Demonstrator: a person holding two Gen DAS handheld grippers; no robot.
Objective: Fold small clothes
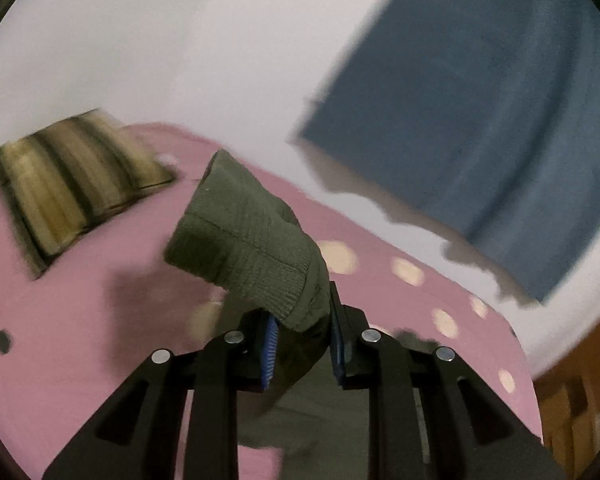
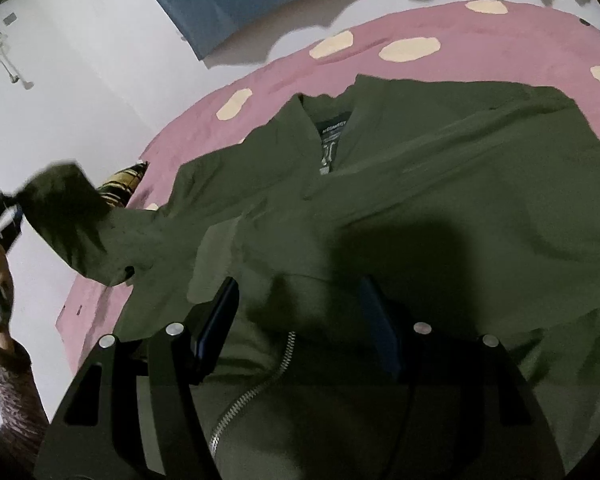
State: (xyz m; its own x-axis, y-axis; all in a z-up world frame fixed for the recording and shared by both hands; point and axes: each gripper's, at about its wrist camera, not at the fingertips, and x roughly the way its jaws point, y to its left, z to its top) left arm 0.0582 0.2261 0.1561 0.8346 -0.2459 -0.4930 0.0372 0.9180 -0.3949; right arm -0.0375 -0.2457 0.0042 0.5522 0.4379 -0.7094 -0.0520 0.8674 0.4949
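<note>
Left gripper (image 1: 302, 336) pinching olive jacket (image 2: 420, 200) cuff (image 1: 244, 240)

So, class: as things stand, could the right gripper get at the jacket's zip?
Probably yes. The right gripper is open just above the jacket, and the zip lies uncovered beside its fingers.

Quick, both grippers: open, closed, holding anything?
Left gripper: closed on the jacket sleeve cuff, lifted off the bed.
Right gripper: fingers open over the green jacket, holding nothing.

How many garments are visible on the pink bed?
2: the green jacket spread across the bed, its sleeve cuff lifted by the left gripper, and a striped folded garment beyond. Others may be hidden.
</note>
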